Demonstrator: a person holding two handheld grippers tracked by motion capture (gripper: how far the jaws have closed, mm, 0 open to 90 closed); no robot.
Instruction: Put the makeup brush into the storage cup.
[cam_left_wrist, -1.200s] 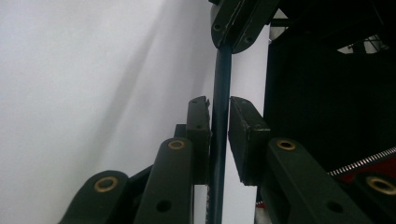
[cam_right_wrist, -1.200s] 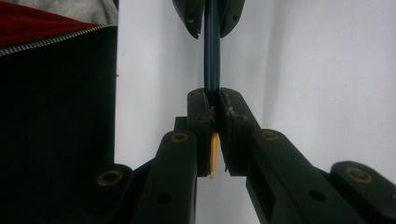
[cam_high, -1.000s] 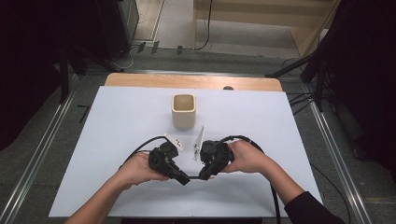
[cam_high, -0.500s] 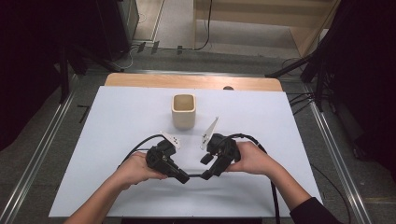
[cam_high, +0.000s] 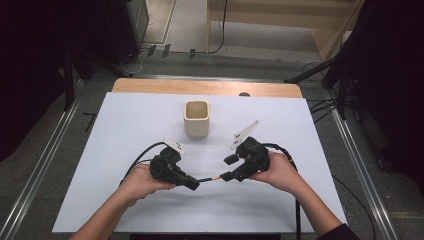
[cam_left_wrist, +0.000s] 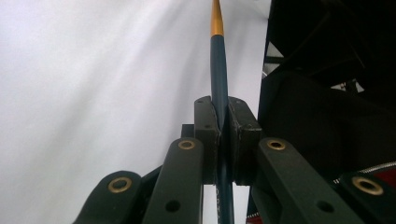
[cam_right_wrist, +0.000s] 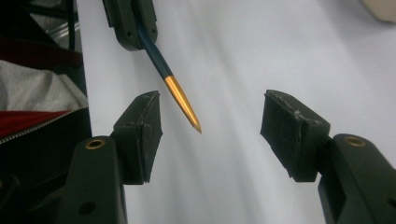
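While the white table (cam_high: 125, 200) spreads under a beige cup (cam_high: 196, 118), the left gripper (cam_high: 194, 184) clamps a dark pen (cam_left_wrist: 218, 70) above it, gold tip aimed between the right gripper's (cam_high: 228, 168) parted, empty, just-opened jaws.

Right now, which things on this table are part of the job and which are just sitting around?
In the job:
pen, clamped in the left gripper
right gripper, jaws open, its jaws just opened
beige cup, a likely holder

Lying about:
floor cables beside the white table
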